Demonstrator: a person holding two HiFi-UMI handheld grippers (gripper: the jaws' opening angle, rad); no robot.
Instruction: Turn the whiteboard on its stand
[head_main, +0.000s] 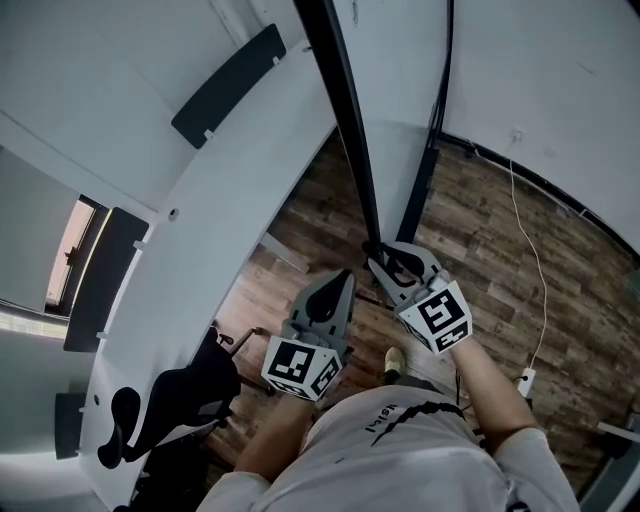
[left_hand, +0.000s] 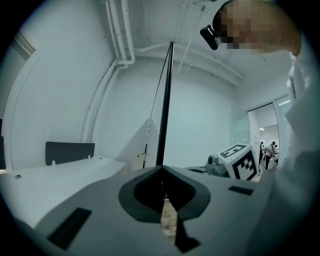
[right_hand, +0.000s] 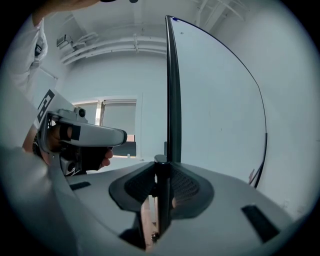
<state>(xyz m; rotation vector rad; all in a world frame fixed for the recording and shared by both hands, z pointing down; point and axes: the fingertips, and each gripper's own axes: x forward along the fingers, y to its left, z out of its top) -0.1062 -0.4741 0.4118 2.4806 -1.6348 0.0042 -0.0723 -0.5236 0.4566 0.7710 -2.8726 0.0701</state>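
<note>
The whiteboard stands edge-on in front of me, its black frame edge running down to my right gripper. In the right gripper view the white board face spreads to the right of that edge, and the jaws are closed on the black bar at its lower end. My left gripper is just left of it, level, jaws together with nothing between them. In the left gripper view its tips meet in front of the thin black edge.
A black stand post drops to the wooden floor behind the board. A black office chair sits at lower left. A white cable runs to a power strip at the right. White partition with dark panels on the left.
</note>
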